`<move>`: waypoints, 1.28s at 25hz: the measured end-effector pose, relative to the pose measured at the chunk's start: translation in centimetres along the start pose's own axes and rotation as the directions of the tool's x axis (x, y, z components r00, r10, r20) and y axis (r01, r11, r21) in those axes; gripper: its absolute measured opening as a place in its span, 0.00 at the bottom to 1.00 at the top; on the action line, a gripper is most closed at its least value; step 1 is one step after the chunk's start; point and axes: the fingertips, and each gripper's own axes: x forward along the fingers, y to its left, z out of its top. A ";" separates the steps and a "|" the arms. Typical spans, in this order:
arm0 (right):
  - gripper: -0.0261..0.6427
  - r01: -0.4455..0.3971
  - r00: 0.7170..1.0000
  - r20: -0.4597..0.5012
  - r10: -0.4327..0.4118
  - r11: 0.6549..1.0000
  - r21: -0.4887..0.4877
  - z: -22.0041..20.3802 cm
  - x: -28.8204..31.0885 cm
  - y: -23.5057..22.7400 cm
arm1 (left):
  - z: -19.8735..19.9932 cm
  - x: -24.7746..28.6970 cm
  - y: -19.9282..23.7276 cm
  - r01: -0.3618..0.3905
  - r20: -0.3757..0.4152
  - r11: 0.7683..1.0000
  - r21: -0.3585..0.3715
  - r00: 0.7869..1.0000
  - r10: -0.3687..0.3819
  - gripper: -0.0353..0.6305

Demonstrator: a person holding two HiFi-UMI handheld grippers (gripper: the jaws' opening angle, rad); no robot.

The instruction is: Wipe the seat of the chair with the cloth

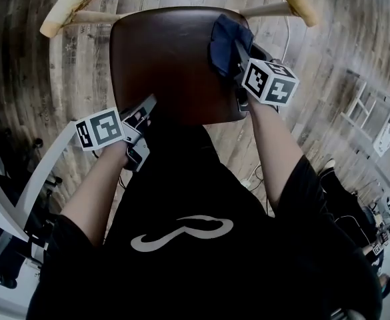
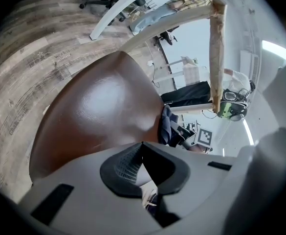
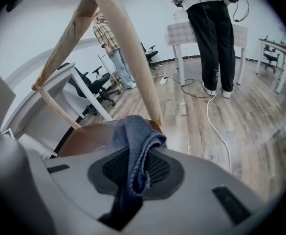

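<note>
On plank floor (image 1: 81,65), glossy brown seat (image 1: 168,65).

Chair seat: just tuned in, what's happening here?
A person holds a gripper in each hand over the brown seat. The right gripper is shut on a dark blue cloth at the seat's far right corner. The left gripper is at the seat's near left edge, jaws together, holding nothing.
</note>
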 end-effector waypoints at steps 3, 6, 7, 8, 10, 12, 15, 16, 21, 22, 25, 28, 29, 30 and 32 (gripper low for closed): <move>0.12 0.021 1.000 0.006 -0.021 1.000 0.007 -0.1 -0.5 -1.5 | -0.3 0.6 -0.3 0.001 -0.003 1.000 -0.001 1.000 -0.001 0.07; 0.12 0.015 1.000 0.011 -0.015 1.000 0.006 -0.1 -0.7 -2.0 | -0.8 1.2 -0.6 0.006 -0.005 1.000 0.000 1.000 -0.006 0.07; 0.12 0.010 1.000 0.013 -0.010 1.000 0.004 -0.1 -0.6 -1.9 | -0.9 1.3 -0.6 0.008 -0.007 1.000 0.000 1.000 -0.008 0.07; 0.12 0.006 1.000 0.016 -0.006 1.000 0.003 -0.1 -0.6 -1.9 | -1.0 1.4 -0.5 0.010 -0.008 1.000 0.000 1.000 -0.010 0.07; 0.12 0.002 1.000 0.026 -0.002 1.000 0.009 -0.1 -0.5 -1.9 | -1.2 1.6 -0.4 0.014 -0.009 1.000 -0.002 1.000 -0.014 0.07; 0.12 -0.003 1.000 0.031 0.002 1.000 0.018 -0.2 -0.5 -1.9 | -1.3 1.7 -0.2 0.015 -0.009 1.000 -0.005 1.000 -0.015 0.07; 0.12 -0.005 0.999 0.053 0.004 1.000 0.021 0.0 -0.7 -2.0 | -0.9 1.5 0.2 0.019 0.013 1.000 -0.014 1.000 -0.019 0.07; 0.12 -0.001 0.998 0.064 -0.001 1.000 0.027 0.0 -0.8 -2.0 | -0.7 1.3 0.2 0.022 0.023 1.000 -0.019 0.999 -0.022 0.07; 0.12 0.039 0.995 0.095 -0.042 0.998 0.040 0.3 -2.0 -0.9 | -0.2 -0.6 1.2 0.011 0.044 1.000 -0.021 0.999 -0.010 0.07; 0.12 0.040 0.993 0.105 -0.044 0.998 0.039 0.6 -2.2 -0.4 | 0.0 -1.0 1.5 0.006 0.050 1.000 -0.023 0.999 -0.005 0.07; 0.12 0.033 0.990 0.135 -0.038 0.999 0.038 1.3 -2.7 1.4 | 0.8 -2.3 2.3 0.003 0.074 1.000 -0.028 0.997 -0.001 0.07; 0.12 0.003 0.987 0.163 -0.011 0.999 0.051 1.8 -3.0 4.3 | 0.8 -4.0 3.5 -0.003 0.080 0.999 -0.032 0.997 0.005 0.07; 0.12 -0.011 0.985 0.171 0.002 0.999 0.053 2.0 -3.0 5.4 | 0.8 -4.6 3.9 -0.007 0.081 0.999 -0.033 0.997 0.010 0.07; 0.12 -0.027 0.984 0.179 0.017 0.998 0.053 2.1 -2.9 6.7 | 0.8 -5.3 4.4 -0.012 0.082 0.999 -0.034 0.997 0.014 0.07; 0.12 -0.057 0.980 0.192 0.047 0.997 0.050 2.2 -2.9 9.0 | 0.8 -6.4 5.1 -0.019 0.086 0.999 -0.033 0.996 0.022 0.07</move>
